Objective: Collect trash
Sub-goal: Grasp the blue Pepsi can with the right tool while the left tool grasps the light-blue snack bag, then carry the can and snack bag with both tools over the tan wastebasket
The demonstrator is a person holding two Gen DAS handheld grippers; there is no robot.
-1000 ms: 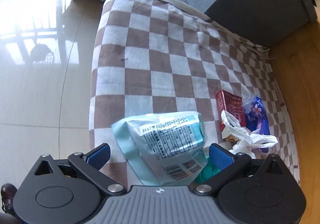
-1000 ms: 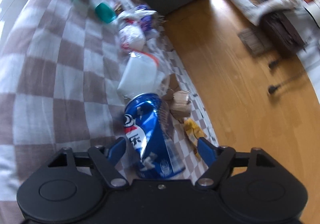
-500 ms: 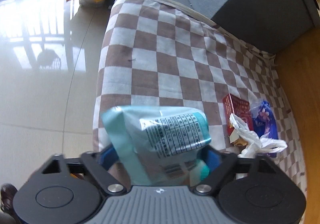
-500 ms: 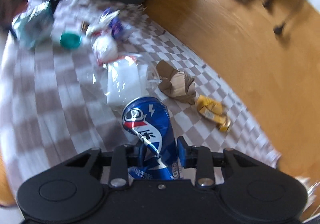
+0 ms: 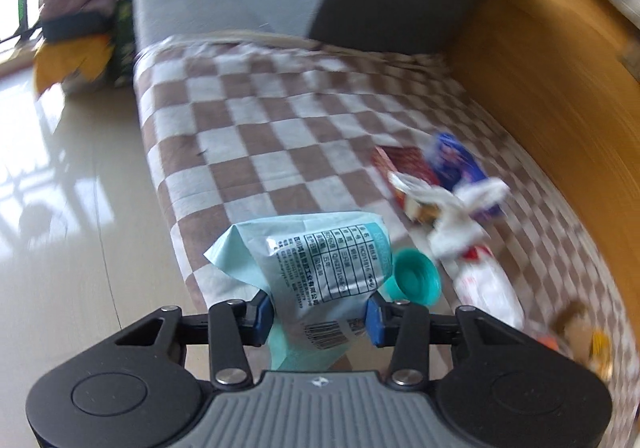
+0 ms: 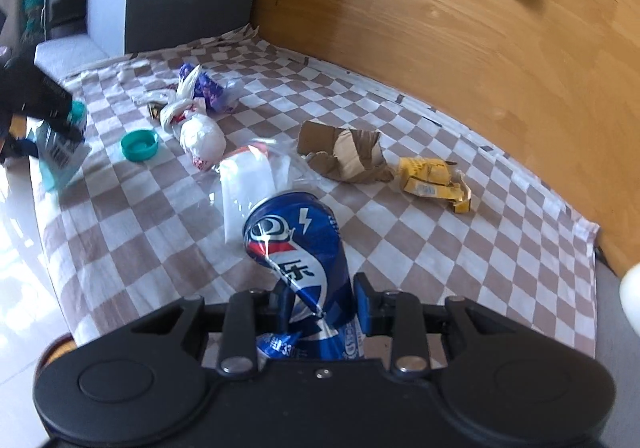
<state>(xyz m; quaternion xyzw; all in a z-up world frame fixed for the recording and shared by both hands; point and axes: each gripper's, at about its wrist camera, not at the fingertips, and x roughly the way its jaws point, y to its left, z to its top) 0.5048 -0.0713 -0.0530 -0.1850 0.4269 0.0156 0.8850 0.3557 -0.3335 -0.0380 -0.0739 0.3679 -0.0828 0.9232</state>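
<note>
1. Right now both my tongs hold trash: the left tongs (image 5: 320, 318) are clenched on a mint-green pouch (image 5: 320, 268), the right tongs (image 6: 320, 306) are clenched on a dented blue can (image 6: 298, 256).
2. Left jaws have just been closing, and the pouch sits between the blue pads, pinched across its lower half near the barcode.
3. The pouch looks light, soft and crinkly, with a slick film. It will fold rather than resist, so I judge a grip low across its full width is safest; a corner pinch could slip.
4. The can looks thin-walled and already creased, so I take it for empty and light. Its painted surface is smooth. My pads squeeze its lower body, top end pointing away, and too hard a squeeze would crush it further.
5. Both items seem lifted off the checkered cloth (image 6: 132, 215), though contact at the hidden ends I cannot tell.
6. Pose: both tongs angle downward over the cloth. The left view is blurred.
7. Left on the cloth: teal cap (image 6: 139, 145) just beside the pouch in the left view, white plastic bag (image 6: 202, 139), clear bag (image 6: 256, 183), torn cardboard (image 6: 344, 155), yellow wrapper (image 6: 434, 177), blue-purple wrapper (image 6: 206, 87) and red box (image 5: 404, 163).
8. No bin in either view.
</note>
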